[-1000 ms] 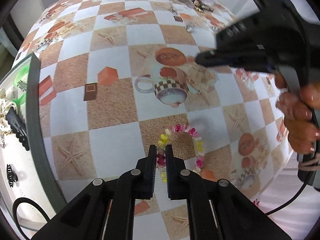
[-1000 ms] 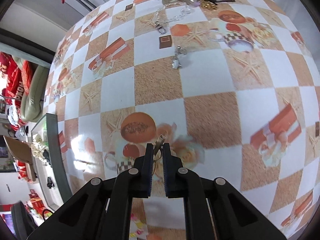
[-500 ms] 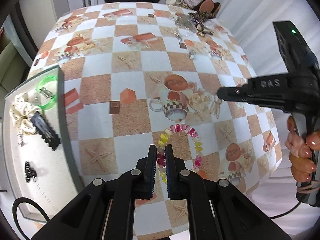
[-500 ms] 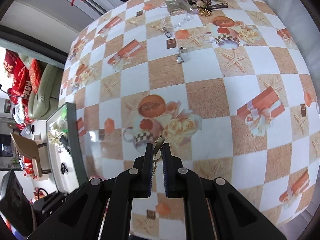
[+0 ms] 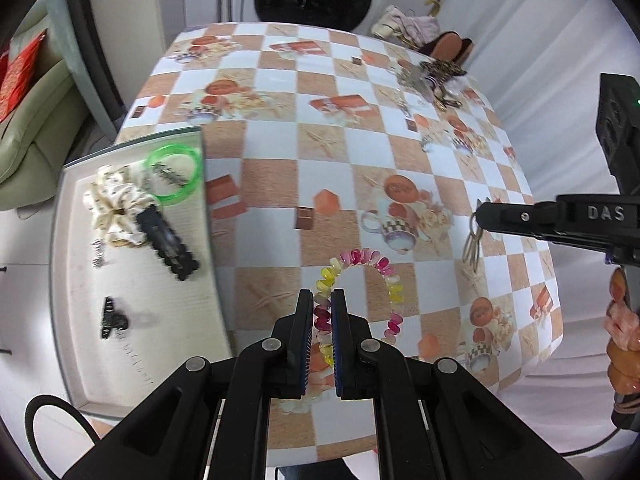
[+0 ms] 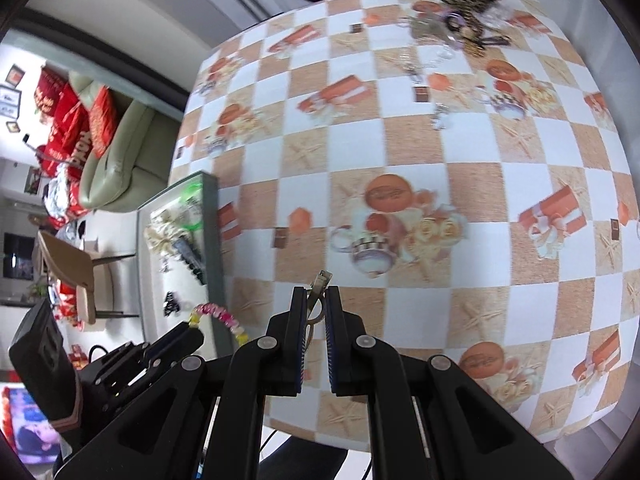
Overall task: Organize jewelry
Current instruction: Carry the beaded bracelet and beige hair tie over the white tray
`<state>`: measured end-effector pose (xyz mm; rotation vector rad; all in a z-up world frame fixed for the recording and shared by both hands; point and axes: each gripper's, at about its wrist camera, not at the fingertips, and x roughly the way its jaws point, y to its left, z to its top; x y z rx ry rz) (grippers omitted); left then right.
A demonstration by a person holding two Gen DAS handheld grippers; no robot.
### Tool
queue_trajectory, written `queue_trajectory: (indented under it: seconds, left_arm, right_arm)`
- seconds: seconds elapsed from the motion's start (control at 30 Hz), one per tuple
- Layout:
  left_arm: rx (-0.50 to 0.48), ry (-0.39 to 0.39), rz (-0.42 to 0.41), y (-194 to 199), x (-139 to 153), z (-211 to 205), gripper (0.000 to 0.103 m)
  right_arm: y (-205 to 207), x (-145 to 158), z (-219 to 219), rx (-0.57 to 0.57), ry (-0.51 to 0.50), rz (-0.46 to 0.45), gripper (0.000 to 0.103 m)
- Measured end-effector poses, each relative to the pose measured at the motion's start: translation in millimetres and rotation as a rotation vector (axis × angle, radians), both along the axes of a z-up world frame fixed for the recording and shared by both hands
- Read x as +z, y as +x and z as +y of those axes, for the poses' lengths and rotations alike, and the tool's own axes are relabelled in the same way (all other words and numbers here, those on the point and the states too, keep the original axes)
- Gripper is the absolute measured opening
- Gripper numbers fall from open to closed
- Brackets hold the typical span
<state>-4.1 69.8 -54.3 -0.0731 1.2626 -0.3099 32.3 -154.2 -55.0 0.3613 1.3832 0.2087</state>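
Note:
A pink and yellow beaded bracelet [image 5: 372, 259] hangs above the checked tablecloth, with my left gripper [image 5: 322, 300] shut on its left side. The same bracelet [image 6: 218, 316] shows at the lower left of the right wrist view. My right gripper [image 6: 316, 294] is shut on a small metal ring piece [image 6: 322, 280] whose clasp sticks out past the fingertips. In the left wrist view that right gripper [image 5: 482, 216] comes in from the right, and the thin ring piece [image 5: 472, 248] dangles under it.
A grey-rimmed tray [image 5: 208, 208] at the table's left edge holds a green bangle [image 5: 174, 174], a cream scrunchie [image 5: 114, 204] and black hair clips [image 5: 168, 242]. A pile of jewelry [image 5: 436, 76] lies at the far right. A small metal charm [image 6: 440, 116] lies alone mid-table.
Both grippers have risen away from the table with the bracelet and the ring piece still in their jaws. More of the tray and the table's edges have come into view.

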Motion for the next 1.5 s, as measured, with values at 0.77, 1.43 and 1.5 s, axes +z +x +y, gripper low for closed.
queue_trajectory:
  seconds: [0.77, 1.43, 1.5]
  left_arm:
    - [0.158, -0.001, -0.014, -22.3, 9.0, 88.4, 0.013]
    - [0.329, 0.020, 0.027, -41.2, -12.7, 161.5, 0.013]
    - [0.335, 0.020, 0.031, -41.9, -15.9, 164.1, 0.013]
  right_arm:
    - [-2.0, 30.6, 116.8, 0.234, 0.006, -0.029, 0.009]
    - [0.8, 23.0, 208.9, 0.442, -0.001, -0.014, 0.009]
    - [0.2, 20.0, 215.3, 0.455, -0.003, -0.009, 0.009]
